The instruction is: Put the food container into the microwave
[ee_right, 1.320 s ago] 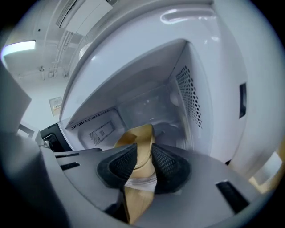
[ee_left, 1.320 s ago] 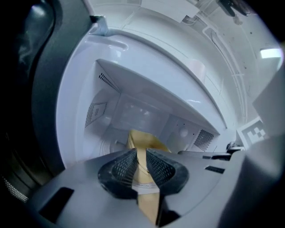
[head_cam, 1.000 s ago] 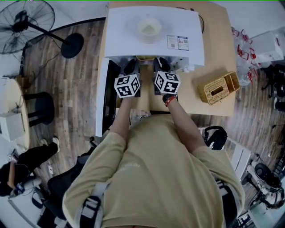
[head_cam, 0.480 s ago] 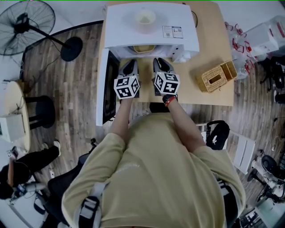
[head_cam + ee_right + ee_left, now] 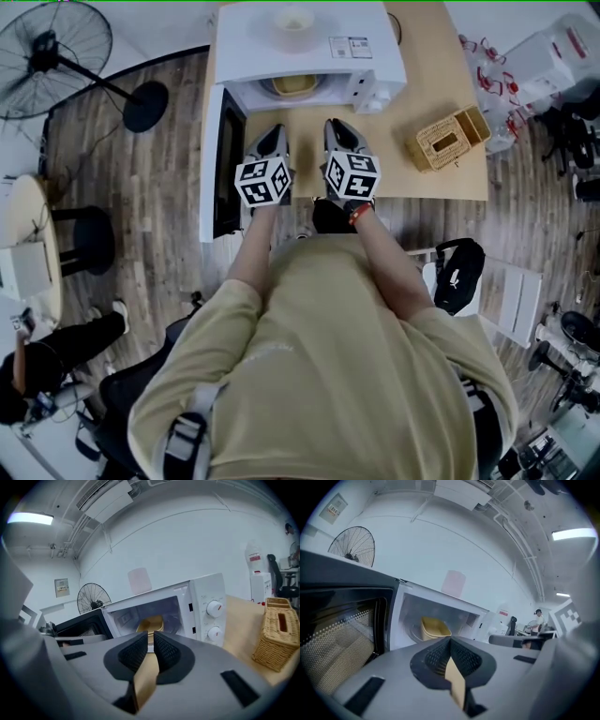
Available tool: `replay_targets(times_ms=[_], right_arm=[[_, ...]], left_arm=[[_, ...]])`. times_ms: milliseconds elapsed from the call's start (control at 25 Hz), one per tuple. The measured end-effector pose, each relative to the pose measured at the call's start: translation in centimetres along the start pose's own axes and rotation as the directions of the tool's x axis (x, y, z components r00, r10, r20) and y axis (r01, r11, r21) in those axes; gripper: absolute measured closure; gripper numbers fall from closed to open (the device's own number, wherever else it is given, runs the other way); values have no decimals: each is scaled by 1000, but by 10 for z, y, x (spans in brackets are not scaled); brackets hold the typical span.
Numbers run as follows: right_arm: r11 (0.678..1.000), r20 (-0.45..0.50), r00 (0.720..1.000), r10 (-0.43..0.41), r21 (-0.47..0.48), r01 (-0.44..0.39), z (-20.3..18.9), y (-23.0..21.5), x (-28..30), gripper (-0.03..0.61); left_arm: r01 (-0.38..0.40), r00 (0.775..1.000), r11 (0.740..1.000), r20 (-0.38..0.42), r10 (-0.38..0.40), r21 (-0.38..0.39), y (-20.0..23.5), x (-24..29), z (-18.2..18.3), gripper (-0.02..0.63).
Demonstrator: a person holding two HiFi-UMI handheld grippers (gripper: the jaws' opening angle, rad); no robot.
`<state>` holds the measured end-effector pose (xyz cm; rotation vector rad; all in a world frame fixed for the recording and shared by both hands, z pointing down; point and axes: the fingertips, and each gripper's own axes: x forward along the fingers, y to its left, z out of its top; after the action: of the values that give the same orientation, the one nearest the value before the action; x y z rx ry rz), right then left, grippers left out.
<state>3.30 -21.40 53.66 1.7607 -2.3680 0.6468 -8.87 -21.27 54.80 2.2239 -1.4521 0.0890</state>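
The yellow food container sits inside the white microwave, whose door hangs open to the left. In the left gripper view the container shows deep in the cavity; the right gripper view shows the container there too. Both grippers hover side by side over the wooden table, in front of the opening and outside it. My left gripper is shut and holds nothing. My right gripper is shut as well, a thin slit between its pads, also with nothing in it.
A pale cup stands on top of the microwave. A wicker basket lies on the table to the right. A standing fan is at the far left; a person sits low at the left.
Both grippers have drawn back out of the microwave toward me. The yellow container stays inside the cavity.
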Motion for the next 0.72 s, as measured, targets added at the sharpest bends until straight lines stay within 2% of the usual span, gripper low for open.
replay_targets(times_ms=[280, 480, 720], right_arm=[[1000, 20, 1000, -21, -14, 21, -7, 3, -32, 552], [999, 47, 998, -31, -19, 32, -5, 3, -45, 555], [996, 79, 996, -29, -76, 35, 6, 4, -52, 555]], left_arm=[[-47, 999, 996, 14, 46, 77, -8, -27, -3, 595], [-54, 998, 992, 37, 50, 115, -13, -40, 2, 595], [-66, 997, 986, 58, 58, 153, -16, -43, 11, 595]])
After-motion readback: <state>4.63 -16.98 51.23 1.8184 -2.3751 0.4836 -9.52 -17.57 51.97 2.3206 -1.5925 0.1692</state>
